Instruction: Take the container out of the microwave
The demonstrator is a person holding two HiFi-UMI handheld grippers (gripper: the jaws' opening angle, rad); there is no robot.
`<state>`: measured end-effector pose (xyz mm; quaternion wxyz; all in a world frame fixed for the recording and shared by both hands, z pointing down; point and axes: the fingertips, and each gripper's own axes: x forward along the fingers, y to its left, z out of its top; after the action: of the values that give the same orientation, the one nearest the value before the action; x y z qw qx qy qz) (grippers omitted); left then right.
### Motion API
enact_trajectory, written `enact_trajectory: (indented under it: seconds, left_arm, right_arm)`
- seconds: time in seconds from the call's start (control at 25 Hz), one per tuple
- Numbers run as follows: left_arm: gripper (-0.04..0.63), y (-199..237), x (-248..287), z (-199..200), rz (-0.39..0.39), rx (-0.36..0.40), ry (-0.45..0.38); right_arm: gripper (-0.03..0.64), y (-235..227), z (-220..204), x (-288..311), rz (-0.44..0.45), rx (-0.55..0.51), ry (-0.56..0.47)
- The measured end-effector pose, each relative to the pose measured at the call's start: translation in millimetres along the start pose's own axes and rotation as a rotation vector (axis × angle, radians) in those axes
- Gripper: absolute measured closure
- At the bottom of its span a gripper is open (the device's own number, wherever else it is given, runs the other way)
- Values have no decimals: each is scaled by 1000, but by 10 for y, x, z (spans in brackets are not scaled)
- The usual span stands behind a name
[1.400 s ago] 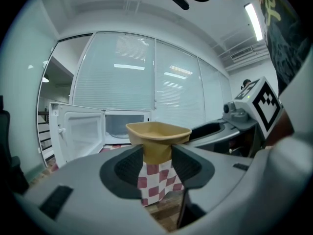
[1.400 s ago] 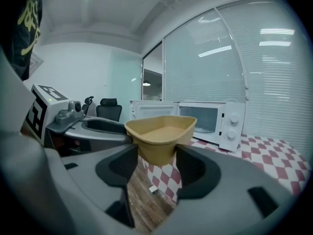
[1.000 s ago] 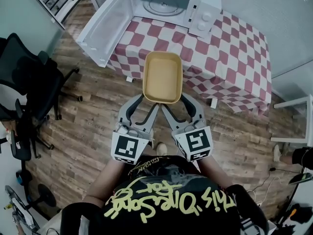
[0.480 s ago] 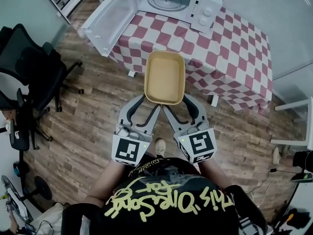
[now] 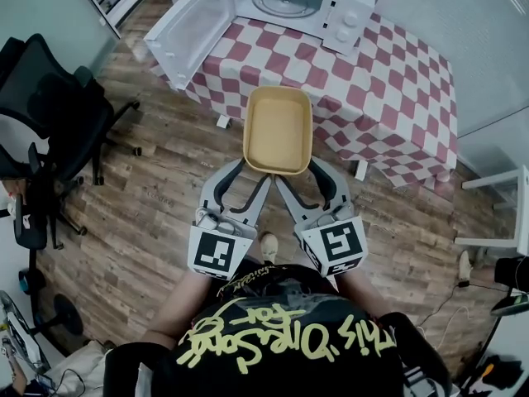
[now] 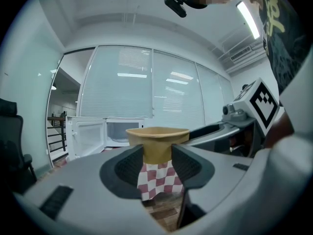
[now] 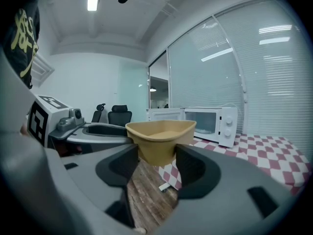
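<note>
Container (image 5: 278, 131) is sitting out of the microwave (image 5: 289, 2), held in the air between both grippers, level, open side up. In the head view it's hanging over the near edge of the checkered table (image 5: 388, 98) and the wood floor (image 5: 157, 213), well apart from the microwave.

Left gripper (image 5: 246, 172) is clamping the near-left corner: jaws partly spread, pads pressing on the tan wall either side. Right gripper (image 5: 309, 170) is doing the same on the near-right corner.

Both gripper views are showing that corner wedged between the jaws.

Microwave door (image 5: 190, 27) is standing wide open, with the turntable showing inside. Office chair (image 5: 50, 122) is sitting off to the left.
</note>
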<state>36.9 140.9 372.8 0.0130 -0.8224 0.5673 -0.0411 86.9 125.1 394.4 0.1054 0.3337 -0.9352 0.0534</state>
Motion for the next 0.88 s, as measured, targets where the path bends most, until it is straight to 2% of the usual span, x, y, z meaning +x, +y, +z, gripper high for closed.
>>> enact_trajectory:
  seconds: [0.88]
  left_arm:
    - [411,-135,-100,91,11,25,-27]
  right_arm:
    - [374,45,23,-174,-4,1,-32]
